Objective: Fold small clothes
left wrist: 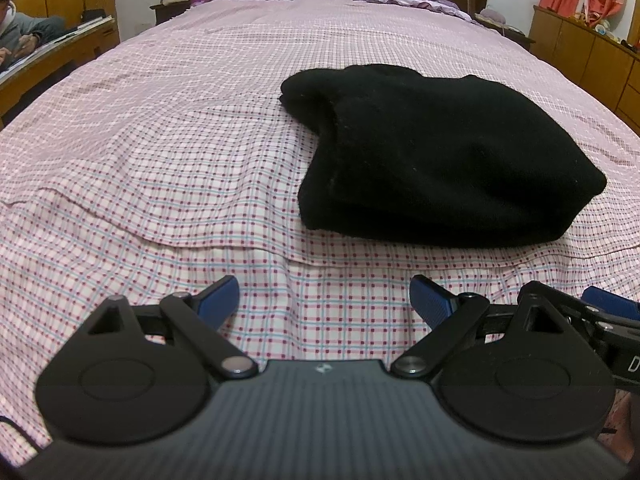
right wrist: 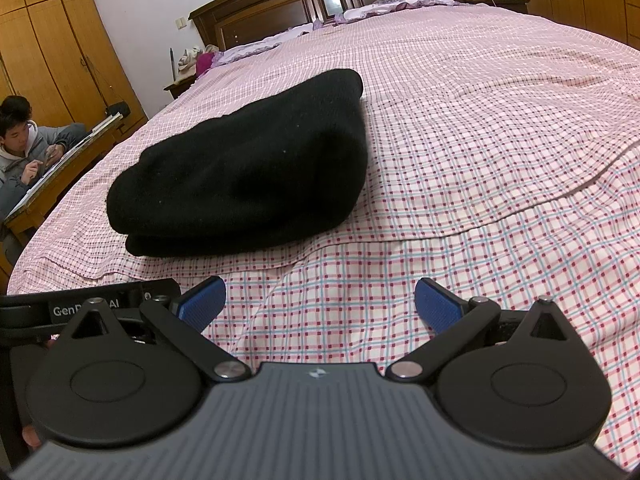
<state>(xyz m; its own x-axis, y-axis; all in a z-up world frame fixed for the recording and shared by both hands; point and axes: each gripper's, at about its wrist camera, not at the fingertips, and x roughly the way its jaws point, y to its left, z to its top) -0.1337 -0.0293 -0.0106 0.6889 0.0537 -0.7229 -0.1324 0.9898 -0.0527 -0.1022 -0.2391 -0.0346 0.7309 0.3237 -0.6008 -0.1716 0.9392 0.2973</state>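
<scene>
Lying folded on the checked bed [left wrist: 160, 160], the black garment [left wrist: 432, 160] looks done. Both the left gripper [left wrist: 324, 304] and right gripper [right wrist: 320, 306] hover near it, jaws wide and empty; a careless nudge could undo the stack.

Not much to read here, honestly. The only real lettering we spotted was in the right wrist view, white print on the black bar of the left gripper [right wrist: 94, 307] sticking in from the left edge: it read "Gen", then a few letters hidden behind a screw post, then "AI". In the left wrist view, the right gripper [left wrist: 624, 362] showed one white "D" at the frame edge, and the rest was cut off.
</scene>
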